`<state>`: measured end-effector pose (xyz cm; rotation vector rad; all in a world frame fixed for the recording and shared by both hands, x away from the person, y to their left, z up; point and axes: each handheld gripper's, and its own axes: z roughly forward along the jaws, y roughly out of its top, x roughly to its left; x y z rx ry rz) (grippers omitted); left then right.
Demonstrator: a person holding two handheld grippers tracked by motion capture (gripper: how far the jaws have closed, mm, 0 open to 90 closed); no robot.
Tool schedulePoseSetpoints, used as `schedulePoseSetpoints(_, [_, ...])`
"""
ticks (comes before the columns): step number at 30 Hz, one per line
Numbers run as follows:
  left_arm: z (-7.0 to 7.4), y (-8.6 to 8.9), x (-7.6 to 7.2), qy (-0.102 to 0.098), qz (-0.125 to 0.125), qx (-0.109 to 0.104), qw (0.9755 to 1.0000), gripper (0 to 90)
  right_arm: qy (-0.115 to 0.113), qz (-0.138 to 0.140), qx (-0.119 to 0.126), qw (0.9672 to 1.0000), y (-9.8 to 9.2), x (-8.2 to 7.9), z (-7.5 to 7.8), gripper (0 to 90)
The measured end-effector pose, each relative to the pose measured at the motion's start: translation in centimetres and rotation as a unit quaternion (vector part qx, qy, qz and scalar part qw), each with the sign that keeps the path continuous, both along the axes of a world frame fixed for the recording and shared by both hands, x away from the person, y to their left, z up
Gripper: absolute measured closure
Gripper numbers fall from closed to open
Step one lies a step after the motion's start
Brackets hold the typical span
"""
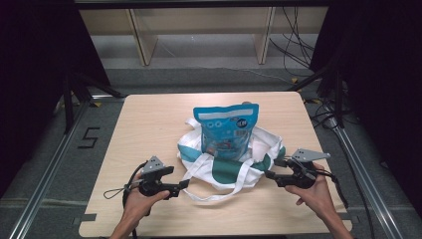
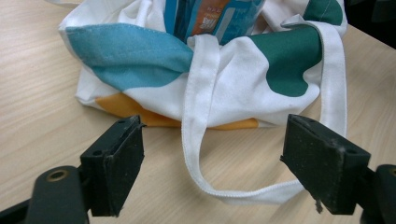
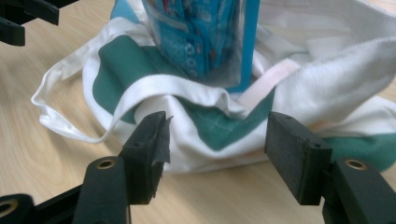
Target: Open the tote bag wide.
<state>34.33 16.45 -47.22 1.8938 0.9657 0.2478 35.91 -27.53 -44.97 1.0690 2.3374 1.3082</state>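
The left hand-held gripper [image 1: 185,184] stands wide beside the tote bag's white strap [image 2: 198,154]; the right hand-held gripper [image 1: 269,174] gapes, holding nothing. The tote bag [image 1: 226,169] slumps mid-counter [image 1: 149,124] around an upright blue snack pouch [image 1: 226,132].

Snack pouch [image 1: 226,130] upright in slumped tote bag [image 1: 268,149] at table [image 1: 149,119] centre, bag handle [image 1: 219,195] looped on tabletop before bag, left gripper [image 1: 185,185] left of handle, right gripper [image 1: 268,175] right of bag, shelving [image 1: 199,25] behind table
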Motion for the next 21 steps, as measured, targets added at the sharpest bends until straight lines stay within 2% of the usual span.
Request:
schedulePoseSetpoints(2, [-0.2, 0.2, -0.2, 0.002, -0.003, 0.004, 1.0, 19.8, -0.001, -0.004, -0.003, 1.0, -0.2, -0.4, -0.2, 40.2])
schedulePoseSetpoints(3, [-0.4, 0.2, -0.4, 0.003, -0.003, 0.006, 1.0, 20.0, -0.003, -0.006, -0.012, 0.9999, -0.4, -0.9, -0.3, 40.3])
schedulePoseSetpoints(6, [-0.6, 0.4, -0.6, 0.004, -0.004, 0.011, 0.9999, 20.1, 0.004, -0.005, -0.008, 0.9999, -0.7, -1.2, -0.5, 40.3])
schedulePoseSetpoints(8, [-0.7, 0.4, -0.8, 0.006, -0.004, 0.01, 0.9999, 20.1, 0.004, -0.016, -0.009, 0.9998, -1.0, -1.5, -0.6, 39.9])
schedulePoseSetpoints(9, [-0.9, 0.4, -1.0, 0.004, -0.008, 0.019, 0.9998, 19.1, 0.002, -0.019, -0.011, 0.9998, -1.4, -1.7, -0.8, 39.6])
schedulePoseSetpoints(10, [-0.9, 0.4, -1.0, 0.004, -0.008, 0.019, 0.9998, 18.5, 0.002, -0.019, -0.011, 0.9998, -1.4, -1.7, -0.8, 39.6])
schedulePoseSetpoints(11, [-1.0, 0.3, -1.1, 0.008, 0.0, 0.017, 0.9998, 18.5, 0.005, -0.015, -0.005, 0.9999, -1.5, -1.7, -1.0, 39.5])
schedulePoseSetpoints(12, [-1.1, 0.3, -1.2, 0.01, -0.001, 0.022, 0.9997, 18.2, 0.002, -0.022, -0.011, 0.9997, -1.7, -1.8, -1.1, 39.5])
schedulePoseSetpoints(13, [-1.1, 0.4, -1.3, 0.006, -0.007, 0.027, 0.9996, 18.2, 0.0, -0.012, -0.01, 0.9999, -1.9, -1.8, -1.3, 39.5])
schedulePoseSetpoints(14, [-1.2, 0.3, -1.4, 0.011, -0.002, 0.024, 0.9996, 18.2, 0.013, -0.018, -0.011, 0.9997, -1.9, -2.2, -1.5, 39.4])
schedulePoseSetpoints(16, [-1.2, 0.4, -1.5, 0.005, -0.012, 0.027, 0.9996, 18.2, 0.011, -0.017, -0.007, 0.9998, -1.9, -2.3, -1.7, 39.1])
schedulePoseSetpoints(17, [-1.3, 0.5, -1.6, 0.001, -0.016, 0.029, 0.9995, 18.2, 0.018, -0.018, -0.008, 0.9996, -2.0, -2.5, -1.8, 38.1])
schedulePoseSetpoints(18, [-1.3, 0.4, -1.7, 0.002, -0.007, 0.023, 0.9997, 18.2, 0.0, -0.006, -0.018, 0.9998, -2.2, -2.3, -1.9, 37.5])
schedulePoseSetpoints(19, [-1.3, 0.5, -1.9, 0.008, -0.005, 0.025, 0.9996, 18.2, 0.019, -0.018, -0.022, 0.9994, -2.1, -2.7, -1.9, 37.3])
schedulePoseSetpoints(21, [-1.5, 0.6, -2.0, 0.005, -0.011, 0.024, 0.9996, 18.1, 0.011, -0.018, -0.036, 0.9991, -2.0, -3.0, -2.1, 37.3])
